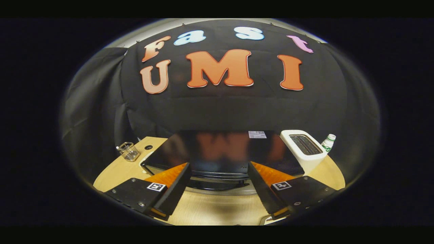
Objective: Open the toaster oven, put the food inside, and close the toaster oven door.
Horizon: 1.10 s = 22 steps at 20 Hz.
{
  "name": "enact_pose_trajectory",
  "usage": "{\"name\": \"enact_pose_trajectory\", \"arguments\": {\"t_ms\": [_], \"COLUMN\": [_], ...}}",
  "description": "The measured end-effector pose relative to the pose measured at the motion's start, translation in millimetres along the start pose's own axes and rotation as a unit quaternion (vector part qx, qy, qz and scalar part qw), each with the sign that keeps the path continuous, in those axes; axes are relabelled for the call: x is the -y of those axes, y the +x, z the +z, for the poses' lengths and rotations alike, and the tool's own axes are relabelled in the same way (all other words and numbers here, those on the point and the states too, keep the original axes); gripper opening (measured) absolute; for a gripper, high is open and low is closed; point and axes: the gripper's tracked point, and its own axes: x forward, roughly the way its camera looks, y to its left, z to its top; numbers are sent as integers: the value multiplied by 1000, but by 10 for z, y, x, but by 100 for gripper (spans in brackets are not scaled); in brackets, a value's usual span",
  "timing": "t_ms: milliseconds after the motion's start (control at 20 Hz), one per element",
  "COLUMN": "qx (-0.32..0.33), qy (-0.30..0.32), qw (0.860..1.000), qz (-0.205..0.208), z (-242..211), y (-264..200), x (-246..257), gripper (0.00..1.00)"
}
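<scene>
I see a staged recording booth, not a home: black cloth wall encloses a wooden table bearing toaster oven and toaster.

No readable text on any object

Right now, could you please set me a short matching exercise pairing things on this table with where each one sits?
Things:
1. toaster oven
2. white toaster
3. wire basket
4. bottle

Places:
A. far corner, left of the oven
B. behind the white toaster
C. just ahead of the open hand-held gripper
D. right beside the oven

Pairs: 1-C, 2-D, 3-A, 4-B
</scene>
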Motion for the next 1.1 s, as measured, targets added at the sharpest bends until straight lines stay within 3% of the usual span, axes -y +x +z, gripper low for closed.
{"name": "enact_pose_trajectory", "arguments": {"t_ms": [300, 650, 900, 1100], "qx": [11, 26, -28, -101], "qy": [-8, -10, -19, 47], "qw": [1000, 999, 998, 989], "qz": [-21, 19, 61, 92], "z": [-105, -256, -586, -950], "y": [13, -236, -511, -653], "x": [-62, -186, -270, -348], "gripper": [99, 92, 91, 91]}}
